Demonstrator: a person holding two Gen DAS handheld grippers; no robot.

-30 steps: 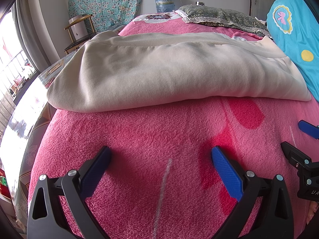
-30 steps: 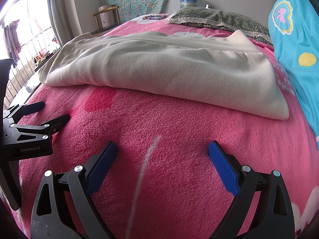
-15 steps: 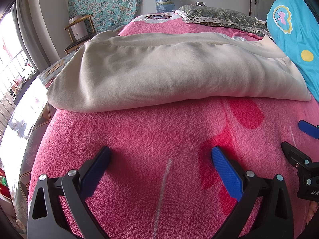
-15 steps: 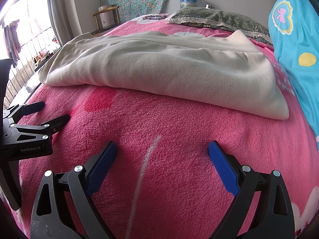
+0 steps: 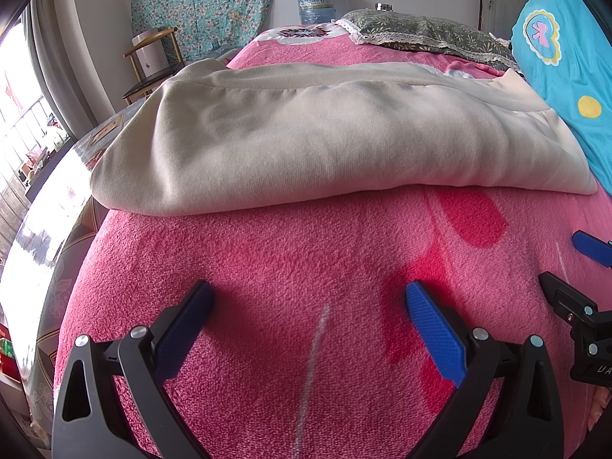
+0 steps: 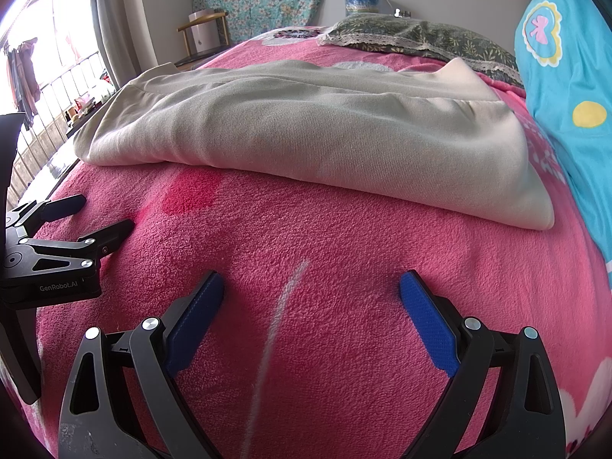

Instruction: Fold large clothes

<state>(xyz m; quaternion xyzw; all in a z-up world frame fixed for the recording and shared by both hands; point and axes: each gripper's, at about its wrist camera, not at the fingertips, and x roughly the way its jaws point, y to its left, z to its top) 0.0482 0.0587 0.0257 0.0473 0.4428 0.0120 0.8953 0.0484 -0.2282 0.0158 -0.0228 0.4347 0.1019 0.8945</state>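
Both grippers, left [image 5: 308, 300] and right [image 6: 311, 287], parked with jaws spread and empty over the pink blanket [image 5: 306, 252], unmoved from a second ago; cream garment [image 5: 306, 145] lying folded just ahead, untouched; probably between folds.

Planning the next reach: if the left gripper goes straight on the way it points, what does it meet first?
Likely the near folded edge of the cream garment. The left gripper stands open over bare pink blanket; nothing else lies between, though its height above the blanket is unclear.
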